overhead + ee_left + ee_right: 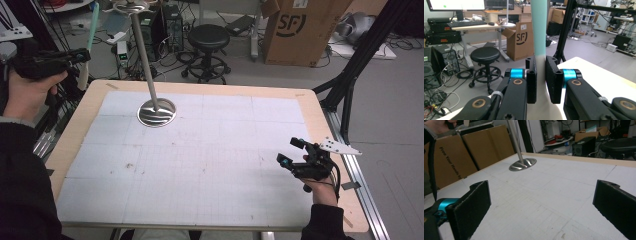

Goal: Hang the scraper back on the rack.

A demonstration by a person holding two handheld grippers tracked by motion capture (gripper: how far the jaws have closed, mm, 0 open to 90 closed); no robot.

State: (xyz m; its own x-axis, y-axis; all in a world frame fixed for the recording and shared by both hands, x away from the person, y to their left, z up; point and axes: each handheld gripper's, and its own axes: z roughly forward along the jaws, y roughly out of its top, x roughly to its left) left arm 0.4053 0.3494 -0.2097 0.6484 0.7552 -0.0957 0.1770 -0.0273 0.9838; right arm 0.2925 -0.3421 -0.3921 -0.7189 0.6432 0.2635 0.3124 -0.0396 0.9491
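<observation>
Left gripper clamps mint-and-white stick off the table's left edge, right gripper idle and wide

Left gripper (pixel 82 55) held up beyond the table's (pixel 320 127) far-left corner, above floor level, in the person's left hand (pixel 27 92). Its jaws are nearly together, pressing on a slim stick (pixel 91 35) that is mint green in the upper part and white lower down. In the left gripper view the stick (pixel 539 32) runs upright between the two black pads (pixel 531 80), both pads touching it, stick top going out of frame. Stick is clear of the table, not touching the mat.

Right gripper (pixel 295 152) sits low over the near-right part of the table, in the right hand (pixel 320 187), pointing toward the table's middle. Jaws spread wide, nothing between them; the right gripper view shows bare gridded mat (pixel 544 195) between the two pads (pixel 474 205).

White gridded mat (pixel 200 165) covers most of the wooden tabletop. Metal stand (pixel 156 111) with round shiny base rests on the mat's far-left area, its pole leaning up and away to a disc at the top. Stand is well apart from both grippers. Same base (pixel 522 164) seen far off in the right gripper view.

Behind the table: black stool (pixel 208 37) on castors, cardboard box (pixel 300 27) with SF mark, cables on the floor. Black frame leg (pixel 350 75) stands just right of the table
</observation>
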